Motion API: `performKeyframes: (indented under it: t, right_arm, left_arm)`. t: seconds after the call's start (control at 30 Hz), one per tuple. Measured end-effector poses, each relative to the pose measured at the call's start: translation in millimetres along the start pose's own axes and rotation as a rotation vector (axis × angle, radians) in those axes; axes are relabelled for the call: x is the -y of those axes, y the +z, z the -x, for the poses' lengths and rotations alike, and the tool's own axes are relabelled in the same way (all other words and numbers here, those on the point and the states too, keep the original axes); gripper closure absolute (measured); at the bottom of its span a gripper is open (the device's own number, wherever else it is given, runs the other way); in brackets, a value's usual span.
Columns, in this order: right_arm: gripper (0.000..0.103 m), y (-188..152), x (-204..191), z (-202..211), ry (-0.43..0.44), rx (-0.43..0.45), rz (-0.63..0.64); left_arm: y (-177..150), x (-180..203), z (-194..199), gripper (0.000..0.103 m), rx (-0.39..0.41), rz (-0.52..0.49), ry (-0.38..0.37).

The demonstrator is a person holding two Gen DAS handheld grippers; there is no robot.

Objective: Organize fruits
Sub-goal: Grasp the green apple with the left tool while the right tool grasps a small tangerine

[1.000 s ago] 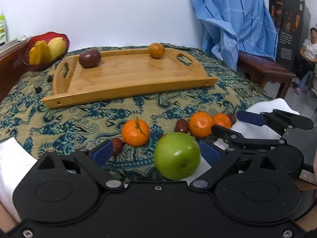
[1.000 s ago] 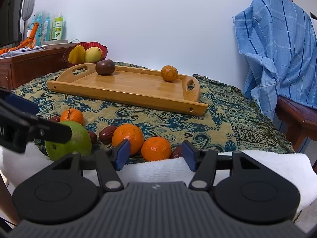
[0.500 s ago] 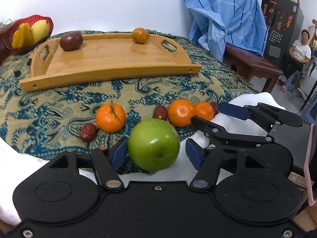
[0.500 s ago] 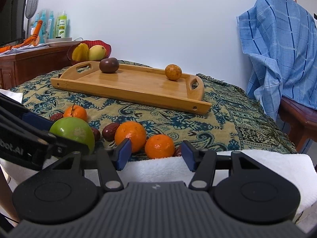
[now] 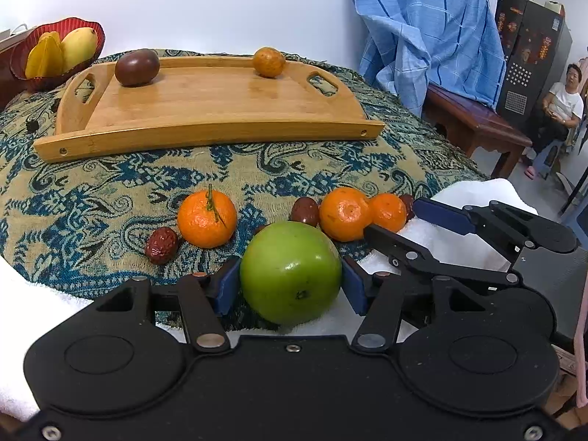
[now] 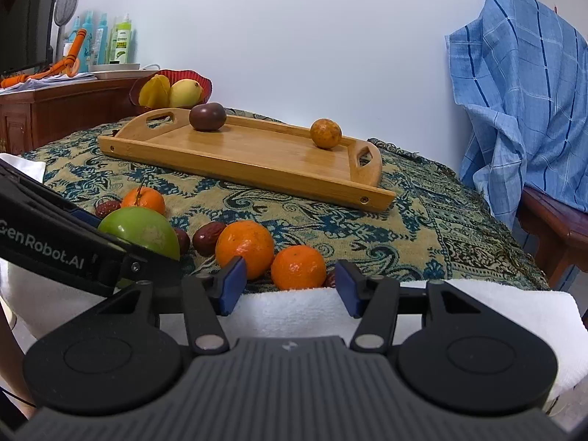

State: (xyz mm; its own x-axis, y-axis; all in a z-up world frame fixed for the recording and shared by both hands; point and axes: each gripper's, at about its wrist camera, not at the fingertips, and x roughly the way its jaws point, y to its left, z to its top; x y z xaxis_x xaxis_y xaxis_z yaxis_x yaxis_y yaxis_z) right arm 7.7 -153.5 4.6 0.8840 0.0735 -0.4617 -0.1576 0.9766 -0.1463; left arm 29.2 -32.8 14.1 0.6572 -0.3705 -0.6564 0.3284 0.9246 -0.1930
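Observation:
My left gripper (image 5: pixel 290 286) is shut on a green apple (image 5: pixel 291 271) at the table's near edge; the apple also shows in the right wrist view (image 6: pixel 141 233). My right gripper (image 6: pixel 286 286) is open and empty, just short of a small orange (image 6: pixel 298 266) and a larger orange (image 6: pixel 244 248). A stemmed orange (image 5: pixel 207 218) and several red dates (image 5: pixel 161 244) lie near. A wooden tray (image 5: pixel 220 125) holds a dark passion fruit (image 5: pixel 137 67) and a small orange fruit (image 5: pixel 269 61).
A red bowl (image 5: pixel 22 55) with a mango and starfruit stands at the back left. A white towel (image 6: pixel 422 305) lies on the near edge. A bench (image 5: pixel 474 121) with a blue cloth (image 5: pixel 426 29) stands on the right; a person (image 5: pixel 558 110) sits beyond.
My left gripper's fingers have closed in around the green apple and now grip it. My right gripper has stayed open near the oranges.

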Motion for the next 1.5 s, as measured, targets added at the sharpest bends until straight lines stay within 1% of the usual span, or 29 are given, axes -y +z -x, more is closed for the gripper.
performKeyframes:
  t: [0.07, 0.1, 0.13, 0.27, 0.47, 0.77, 0.83, 0.93, 1.2, 1.3, 1.5]
  right_arm:
    - [0.051, 0, 1, 2, -0.019, 0.015, -0.006]
    - [0.056, 0, 2, 1, -0.039, 0.018, -0.011]
    - [0.06, 0, 3, 0, -0.056, 0.017, -0.016]
    - [0.06, 1, 10, -1, -0.042, 0.006, -0.049]
    - [0.06, 0, -1, -5, -0.032, -0.005, 0.014]
    - [0.061, 5, 0, -15, -0.036, -0.006, 0.014]
    - [0.063, 5, -1, -15, -0.041, -0.004, 0.011]
    - [0.064, 7, 0, -14, -0.048, 0.005, -0.01]
    - [0.066, 18, 4, -8, -0.061, 0.076, -0.077]
    - [0.066, 24, 7, -10, -0.059, 0.08, -0.116]
    - [0.067, 27, 8, -16, -0.061, 0.055, -0.166]
  left_arm:
    - [-1, 0, 1, 0.048, 0.003, -0.004, 0.003]
    - [-1, 1, 2, 0.048, 0.005, -0.013, 0.008]
    - [-2, 2, 3, 0.048, 0.008, -0.02, 0.015]
    - [-3, 1, 8, 0.048, 0.019, -0.03, 0.039]
    - [1, -3, 15, 0.048, 0.039, -0.029, 0.065]
    - [3, -8, 17, 0.048, 0.05, -0.024, 0.09]
    - [3, -8, 17, 0.048, 0.053, -0.022, 0.095]
    - [5, -9, 18, 0.048, 0.059, -0.023, 0.102]
    - [13, -17, 23, 0.048, 0.092, -0.007, 0.121]
    - [19, -24, 23, 0.048, 0.104, 0.005, 0.128]
    - [27, -36, 27, 0.048, 0.132, 0.025, 0.152]
